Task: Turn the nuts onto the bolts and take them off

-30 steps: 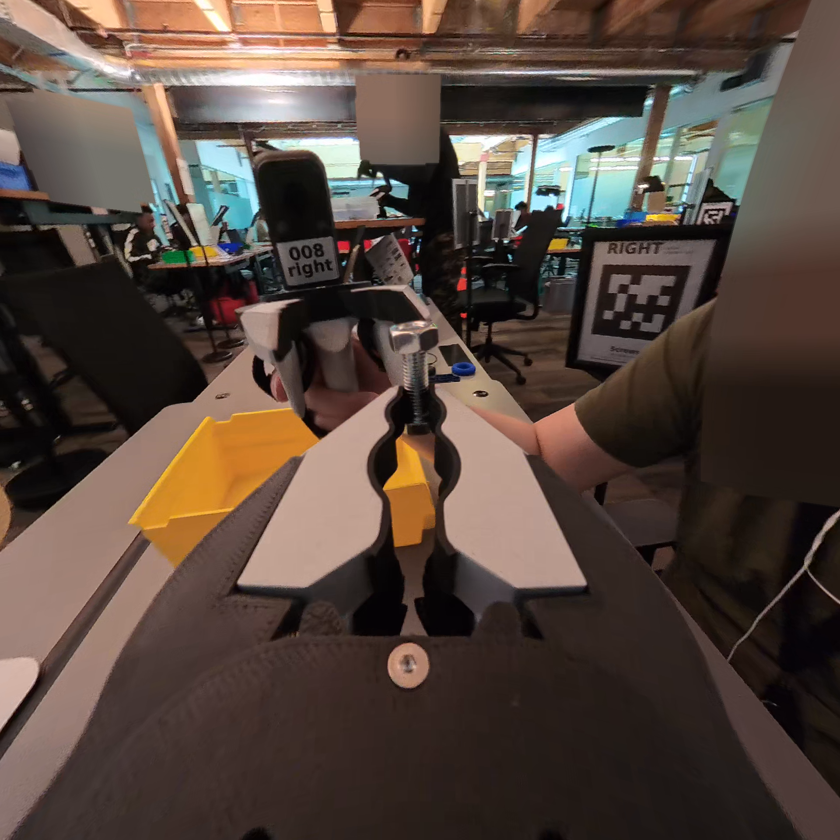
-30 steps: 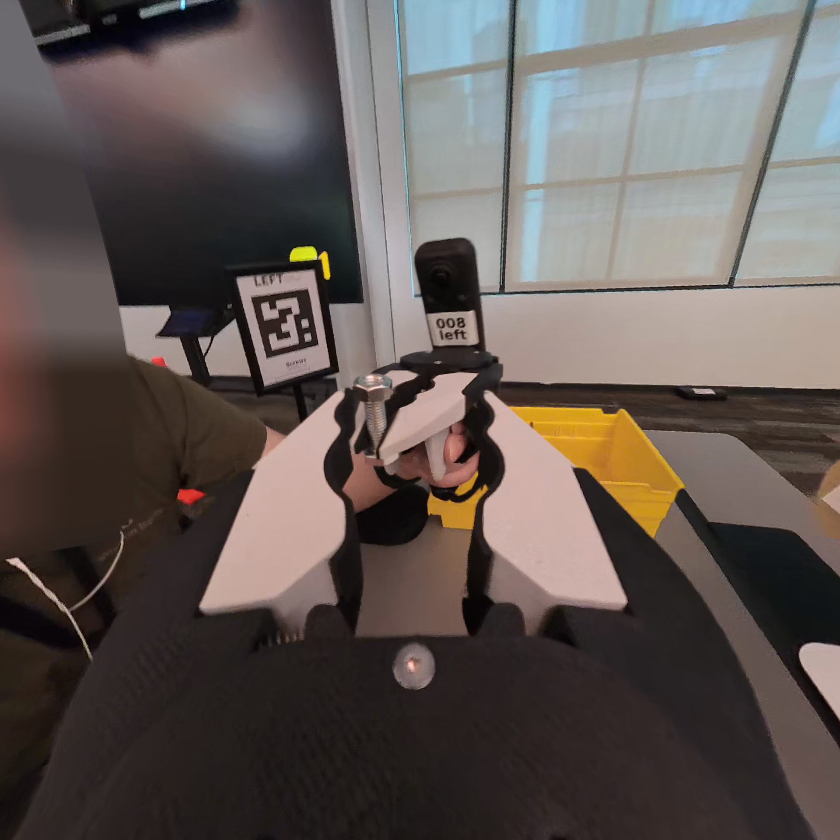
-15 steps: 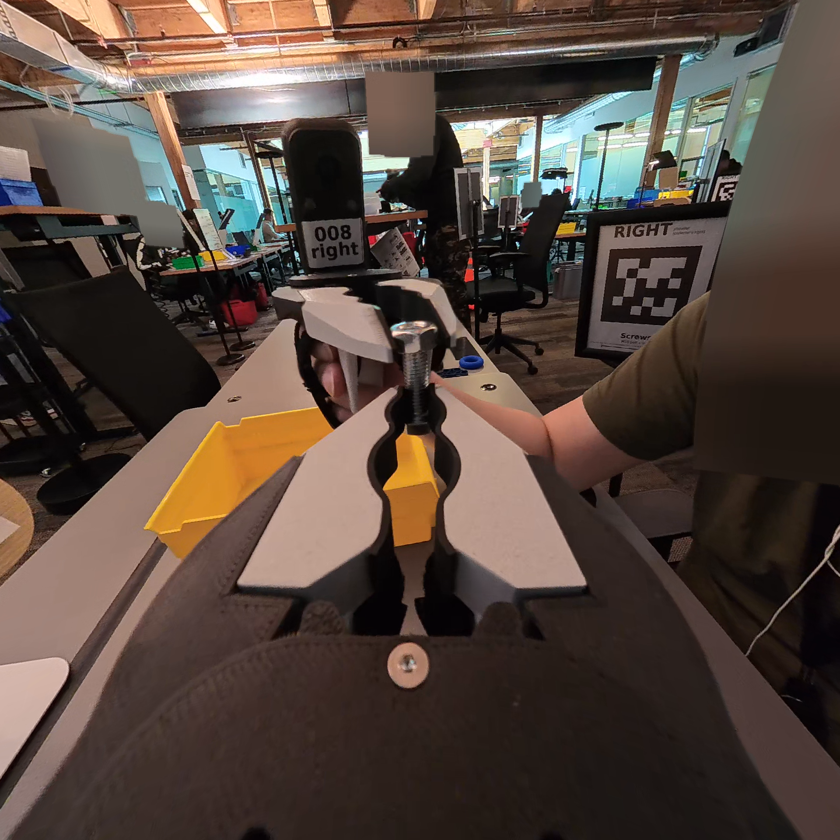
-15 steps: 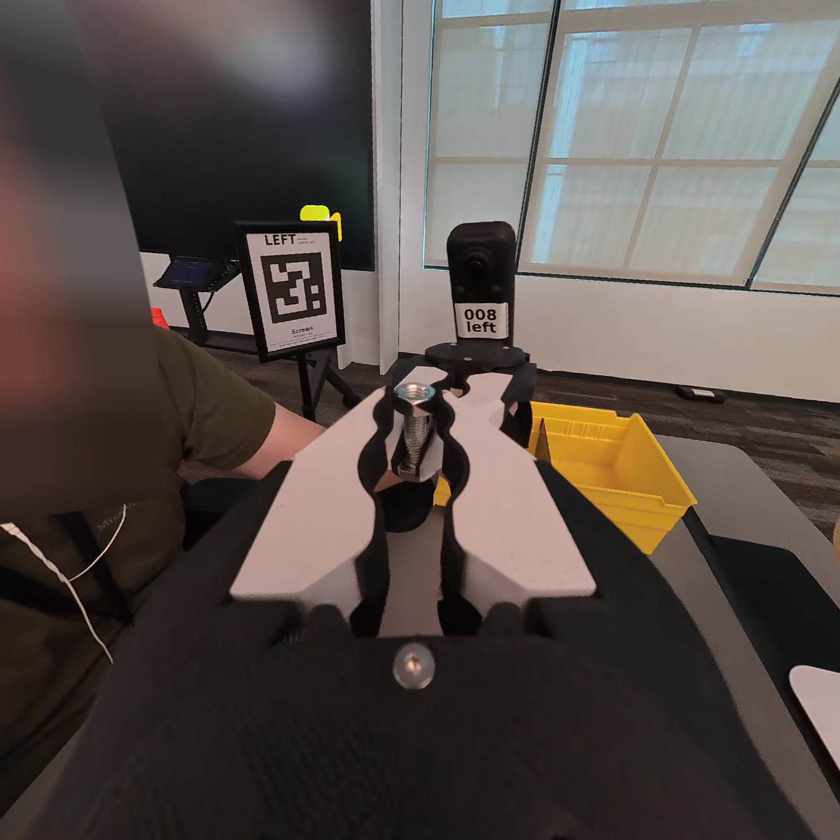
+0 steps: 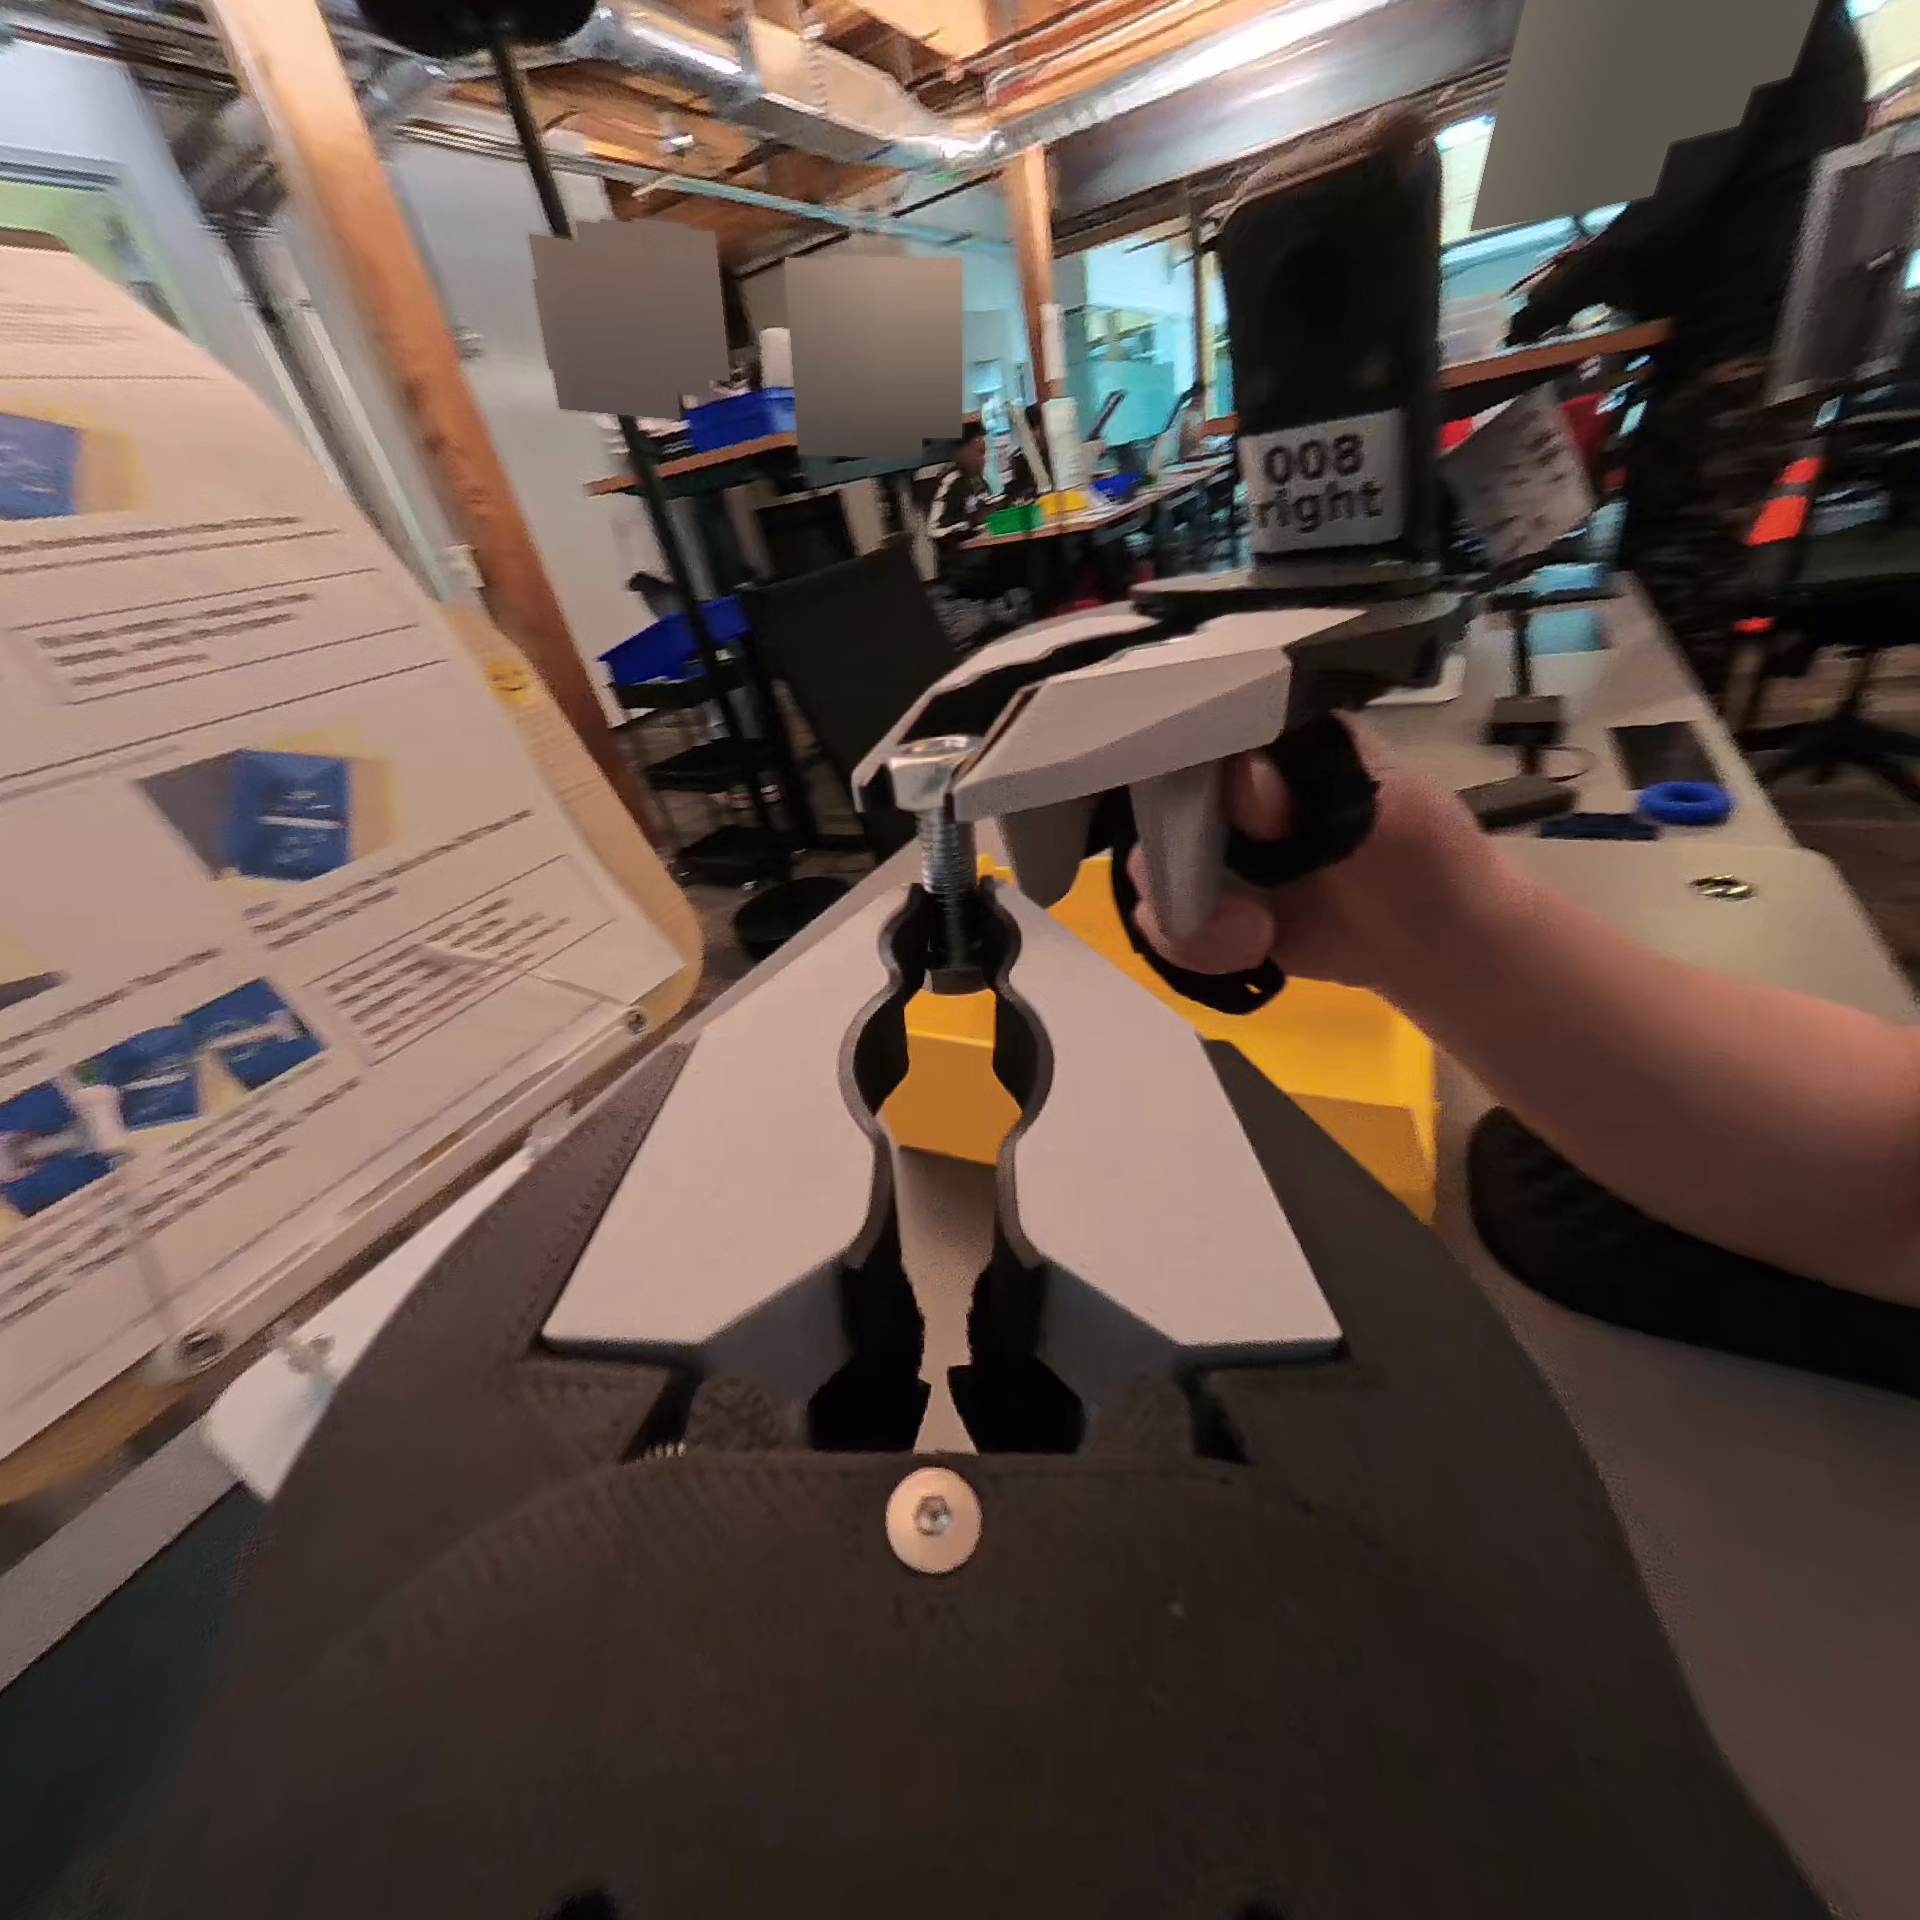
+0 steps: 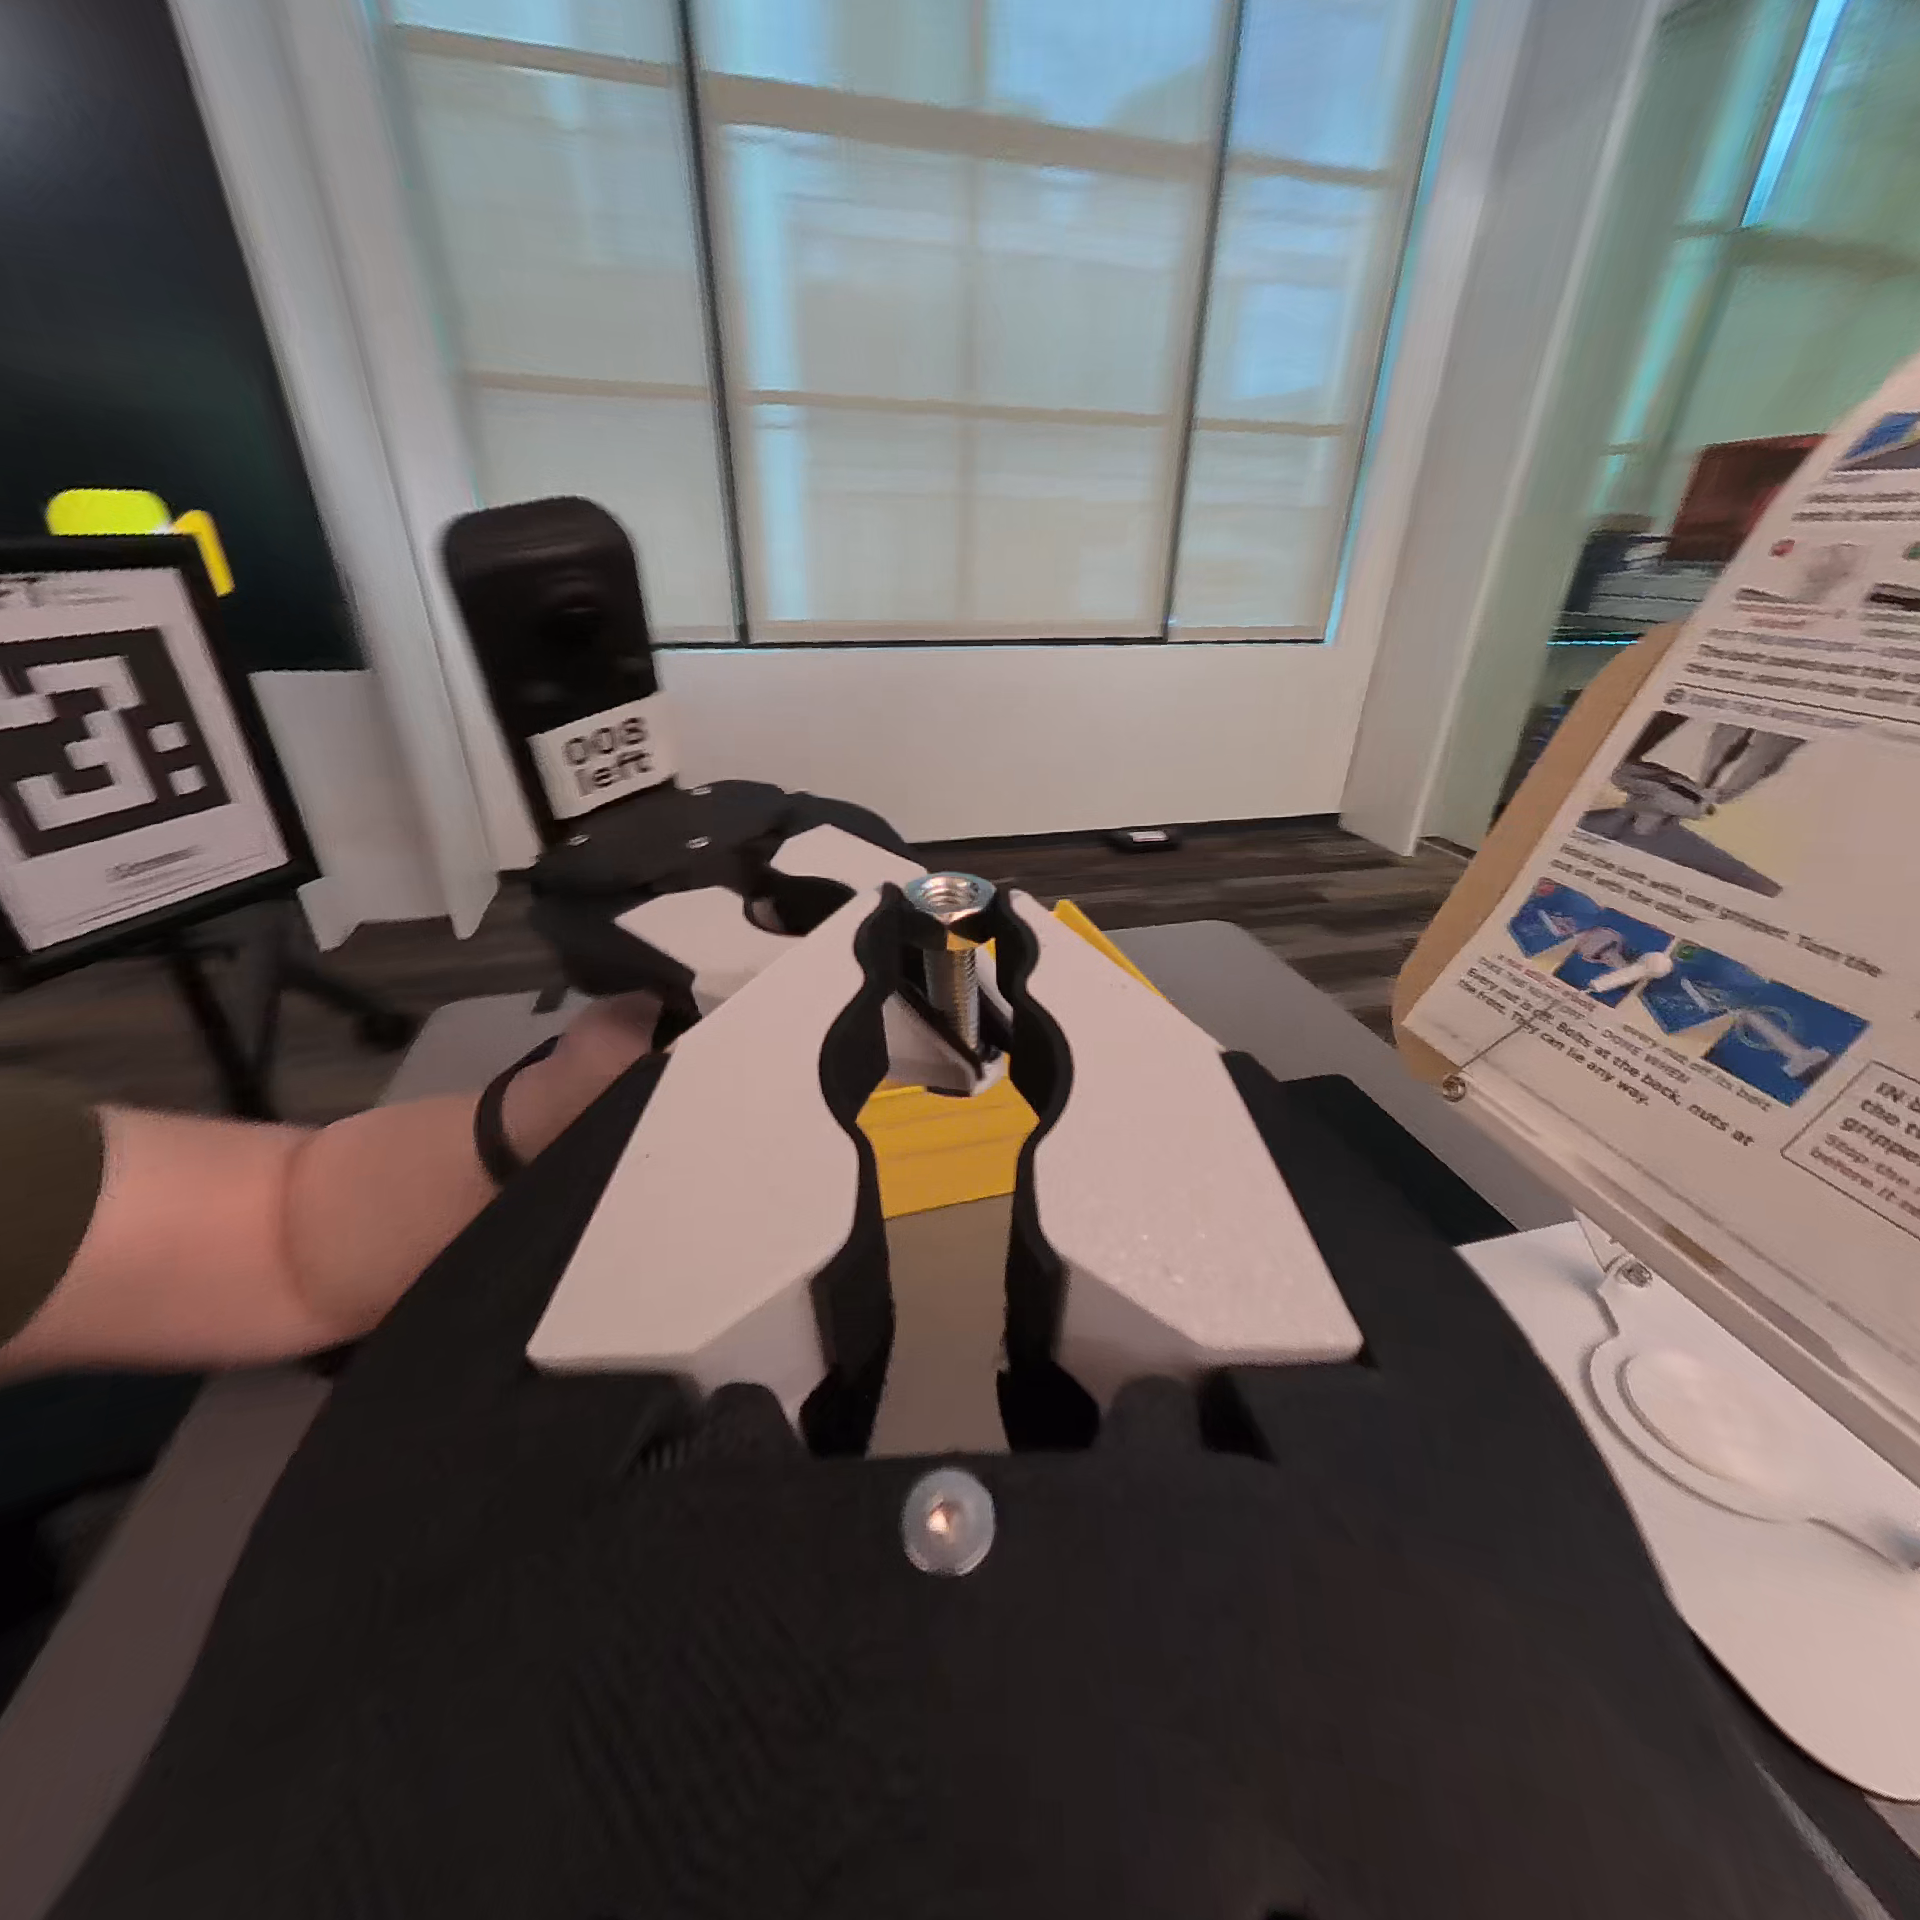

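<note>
A silver bolt [image 5: 948,862] stands upright over the grey table. My left gripper [image 5: 951,935] is shut on its lower part; what it clamps is in shadow. A hex nut [image 5: 928,774] sits at the bolt's top end. My right gripper reaches in from the right, its fingers [image 5: 1122,717] level and shut on that nut. In the right wrist view my right gripper [image 6: 943,920] pinches the nut [image 6: 943,902], whose hollow top faces up. The threaded shank [image 6: 961,987] runs down into the left gripper's fingers [image 6: 935,1049].
A yellow bin [image 5: 1299,1049] stands on the table just behind the bolt. An instruction board [image 5: 260,831] leans at the table's left edge. A marker sign on a stand [image 6: 104,748] is beyond the table. A blue ring [image 5: 1683,800] lies far right. The person's forearm [image 5: 1662,1091] crosses the right side. My two grippers' fingertips are within a few centimetres of each other.
A second ago my right gripper was open beside the bolt. It closed on the top end, then swung round the bolt to the right. Both views have turned toward the instruction board.
</note>
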Action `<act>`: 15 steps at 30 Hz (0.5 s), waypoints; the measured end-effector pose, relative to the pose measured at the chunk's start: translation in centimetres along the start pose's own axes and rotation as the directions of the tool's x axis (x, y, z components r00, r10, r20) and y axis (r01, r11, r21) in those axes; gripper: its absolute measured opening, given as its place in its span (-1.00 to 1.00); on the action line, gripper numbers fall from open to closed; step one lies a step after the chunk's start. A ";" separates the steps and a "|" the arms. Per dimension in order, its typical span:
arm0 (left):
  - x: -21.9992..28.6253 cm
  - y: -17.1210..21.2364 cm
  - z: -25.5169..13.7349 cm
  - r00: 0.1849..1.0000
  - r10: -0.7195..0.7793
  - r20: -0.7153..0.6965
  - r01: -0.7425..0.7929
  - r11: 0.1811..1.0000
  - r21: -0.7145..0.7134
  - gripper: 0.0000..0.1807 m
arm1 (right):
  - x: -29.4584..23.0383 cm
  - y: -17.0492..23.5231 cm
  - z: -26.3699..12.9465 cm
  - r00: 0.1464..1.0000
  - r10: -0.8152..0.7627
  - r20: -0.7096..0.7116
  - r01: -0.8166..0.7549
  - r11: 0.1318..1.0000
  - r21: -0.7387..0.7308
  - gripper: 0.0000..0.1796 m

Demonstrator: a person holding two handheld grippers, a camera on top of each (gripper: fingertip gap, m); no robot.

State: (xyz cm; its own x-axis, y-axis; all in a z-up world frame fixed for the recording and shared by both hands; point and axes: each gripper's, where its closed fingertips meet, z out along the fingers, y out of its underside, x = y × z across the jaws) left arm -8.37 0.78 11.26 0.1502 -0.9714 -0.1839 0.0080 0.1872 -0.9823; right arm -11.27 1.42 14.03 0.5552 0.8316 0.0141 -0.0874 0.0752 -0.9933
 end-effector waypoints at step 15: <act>-0.7 -0.3 -0.5 1.000 0.000 0.017 0.000 1.000 -0.003 -0.92 | -0.8 -0.6 -0.5 0.992 -0.116 0.050 0.115 0.993 0.022 -0.66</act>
State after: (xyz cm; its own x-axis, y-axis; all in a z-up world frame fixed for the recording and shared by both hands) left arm -8.99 1.30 11.65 0.1671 -0.9688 -0.1829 0.0052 0.1864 -0.9825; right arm -11.23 0.41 14.52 0.5193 0.8438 0.1352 -0.0412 0.1827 -0.9823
